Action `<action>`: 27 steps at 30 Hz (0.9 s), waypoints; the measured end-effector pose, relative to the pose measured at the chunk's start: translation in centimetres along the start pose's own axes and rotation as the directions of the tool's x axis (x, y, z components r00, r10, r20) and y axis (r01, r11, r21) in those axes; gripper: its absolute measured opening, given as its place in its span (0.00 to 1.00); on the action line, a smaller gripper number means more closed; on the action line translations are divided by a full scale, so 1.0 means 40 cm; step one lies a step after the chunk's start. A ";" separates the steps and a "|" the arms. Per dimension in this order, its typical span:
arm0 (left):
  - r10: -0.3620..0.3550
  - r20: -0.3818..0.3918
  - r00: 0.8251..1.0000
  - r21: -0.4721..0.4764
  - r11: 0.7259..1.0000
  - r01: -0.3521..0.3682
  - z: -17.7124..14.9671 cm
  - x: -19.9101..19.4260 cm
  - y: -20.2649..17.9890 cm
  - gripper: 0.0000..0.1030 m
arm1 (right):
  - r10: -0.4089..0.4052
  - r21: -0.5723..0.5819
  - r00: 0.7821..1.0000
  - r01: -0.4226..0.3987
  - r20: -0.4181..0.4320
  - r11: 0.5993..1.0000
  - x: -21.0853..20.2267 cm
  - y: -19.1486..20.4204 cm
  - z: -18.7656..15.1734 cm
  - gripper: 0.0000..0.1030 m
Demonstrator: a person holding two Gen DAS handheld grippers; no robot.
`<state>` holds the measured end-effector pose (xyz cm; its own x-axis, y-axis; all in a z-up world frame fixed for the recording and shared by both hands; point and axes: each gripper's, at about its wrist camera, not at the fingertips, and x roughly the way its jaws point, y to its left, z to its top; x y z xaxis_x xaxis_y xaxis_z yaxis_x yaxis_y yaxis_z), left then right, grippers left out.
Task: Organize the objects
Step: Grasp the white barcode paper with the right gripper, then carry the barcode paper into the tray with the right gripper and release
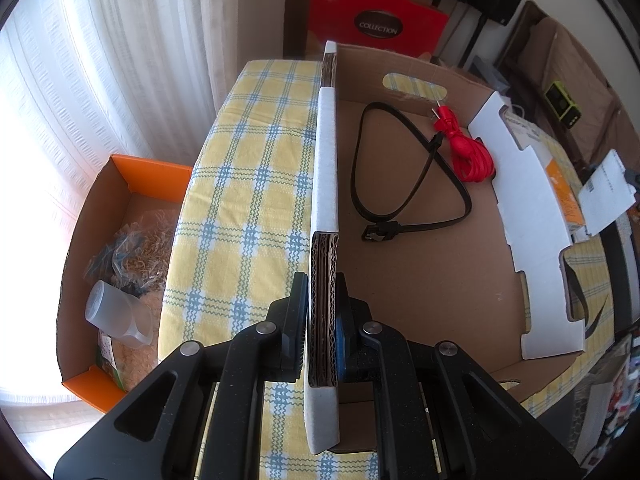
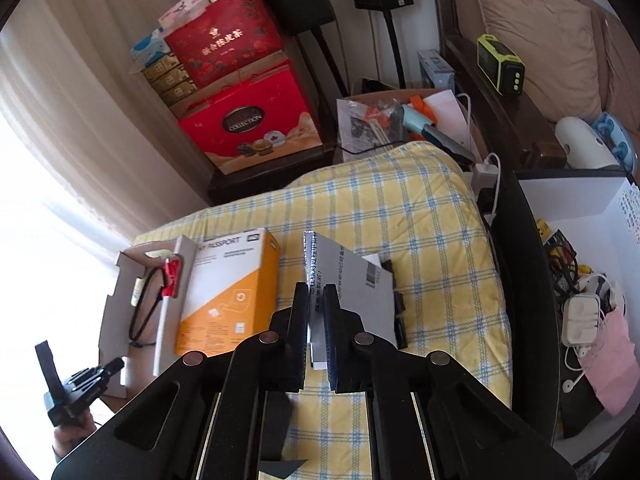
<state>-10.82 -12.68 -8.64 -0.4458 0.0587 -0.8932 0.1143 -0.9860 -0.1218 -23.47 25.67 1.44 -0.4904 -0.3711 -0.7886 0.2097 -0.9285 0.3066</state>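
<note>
On the checked cloth (image 1: 248,184) — left tongs (image 1: 323,320) pinch box wall (image 1: 326,168), right tongs (image 2: 316,312) pinch leaflet (image 2: 348,276).

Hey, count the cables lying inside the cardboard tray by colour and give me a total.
Black cable: 1
Red cable: 1
Total: 2 cables inside the cardboard tray. The left gripper grips the tray's wall.
</note>
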 end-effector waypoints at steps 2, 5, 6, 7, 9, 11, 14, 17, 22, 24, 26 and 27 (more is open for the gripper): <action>-0.001 0.000 1.000 0.000 1.000 0.001 0.000 0.000 0.000 0.10 | 0.017 -0.014 1.000 -0.017 -0.001 1.000 -0.010 0.021 0.001 0.06; -0.002 -0.001 1.000 -0.001 1.000 0.002 0.000 0.001 0.000 0.10 | 0.052 -0.030 0.999 -0.052 -0.005 0.998 -0.020 0.050 -0.003 0.06; -0.001 -0.001 1.000 0.000 1.000 0.001 0.000 0.000 0.000 0.10 | 0.065 -0.035 0.998 -0.066 -0.007 0.997 -0.022 0.060 -0.005 0.06; -0.001 0.000 1.000 -0.001 1.000 0.001 0.000 0.000 0.000 0.10 | 0.079 -0.040 0.997 -0.079 -0.009 0.996 -0.025 0.069 -0.006 0.06; -0.003 0.000 1.000 -0.003 1.000 0.003 0.000 -0.002 0.000 0.10 | 0.096 -0.059 0.995 -0.097 -0.009 0.994 -0.032 0.094 -0.009 0.06; -0.003 0.000 1.000 -0.004 1.000 0.003 0.000 -0.003 -0.003 0.10 | 0.108 -0.080 0.994 -0.109 -0.010 0.991 -0.040 0.120 -0.010 0.06; -0.003 0.000 1.000 -0.004 1.000 0.003 0.000 -0.003 -0.002 0.10 | 0.129 -0.111 0.992 -0.130 -0.011 0.985 -0.052 0.160 -0.008 0.06; -0.005 0.000 1.000 -0.006 1.000 0.005 0.000 -0.004 -0.003 0.10 | 0.163 -0.137 0.987 -0.163 -0.015 0.977 -0.066 0.205 -0.007 0.06; -0.005 0.000 1.000 -0.008 1.000 0.005 -0.002 -0.005 -0.002 0.10 | 0.231 -0.191 0.973 -0.230 -0.021 0.954 -0.095 0.297 -0.013 0.06; -0.005 -0.001 1.000 -0.008 1.000 0.005 -0.002 -0.005 -0.002 0.10 | 0.263 -0.211 0.964 -0.263 -0.030 0.941 -0.102 0.341 -0.021 0.06; -0.005 -0.001 1.000 -0.009 1.000 0.005 -0.001 -0.006 -0.004 0.10 | 0.299 -0.233 0.953 -0.303 -0.055 0.924 -0.100 0.389 -0.034 0.06; -0.006 0.000 1.000 -0.009 1.000 0.006 -0.002 -0.005 -0.002 0.10 | 0.314 -0.245 0.947 -0.322 -0.072 0.915 -0.096 0.413 -0.043 0.06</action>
<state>-10.67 -12.59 -8.46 -0.4463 0.0642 -0.8926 0.1194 -0.9842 -0.1305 -16.66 11.76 8.61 -0.3378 -0.6420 -0.6883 0.5566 -0.7259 0.4040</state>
